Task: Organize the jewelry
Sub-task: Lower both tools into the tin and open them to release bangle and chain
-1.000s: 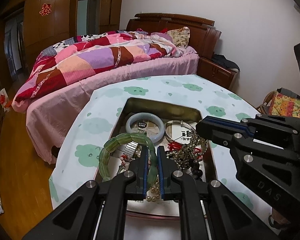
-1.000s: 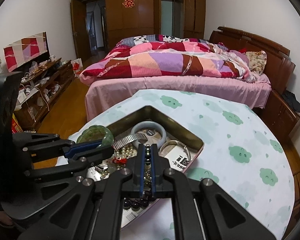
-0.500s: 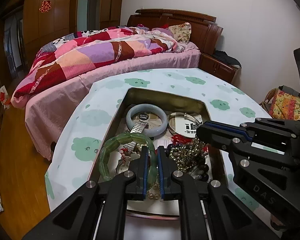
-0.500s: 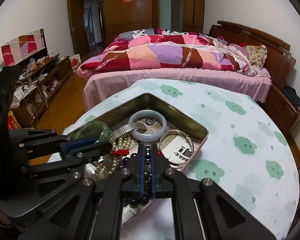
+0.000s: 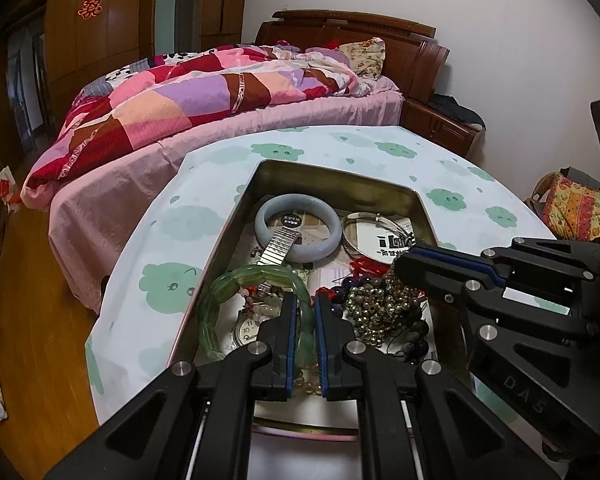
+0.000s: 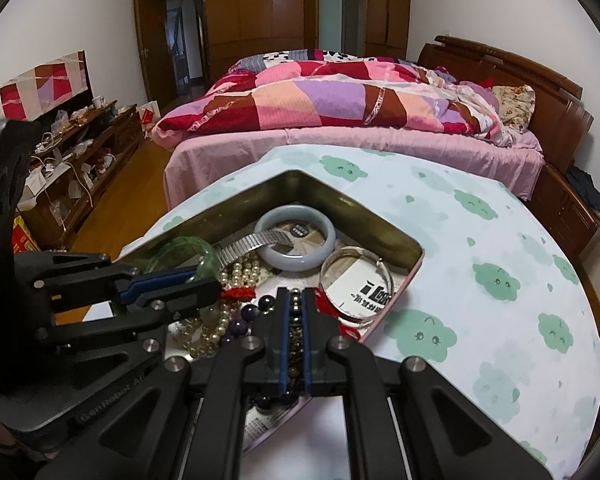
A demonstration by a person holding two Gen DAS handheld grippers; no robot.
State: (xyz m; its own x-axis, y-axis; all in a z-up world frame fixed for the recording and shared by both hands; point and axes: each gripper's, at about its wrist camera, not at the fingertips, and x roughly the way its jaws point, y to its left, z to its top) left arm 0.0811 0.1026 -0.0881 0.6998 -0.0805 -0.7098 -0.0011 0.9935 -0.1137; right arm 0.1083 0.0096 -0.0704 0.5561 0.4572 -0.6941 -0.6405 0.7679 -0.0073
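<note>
A metal tin sits on the cloud-print table and holds mixed jewelry. My left gripper is shut on a green jade bangle, which tilts over the tin's near left part. My right gripper is shut on a dark bead strand that hangs into the tin. A pale grey bangle, a metal watch band, a thin silver bangle and pearls lie inside.
A bed with a patchwork quilt stands just beyond the table. A low wooden cabinet with clutter is at the left. A colourful bag sits on the right. The table edge drops off at the left.
Both grippers have come lower and closer over the tin, each still holding its piece. The green bangle now sits lower in the tin's near left part.
</note>
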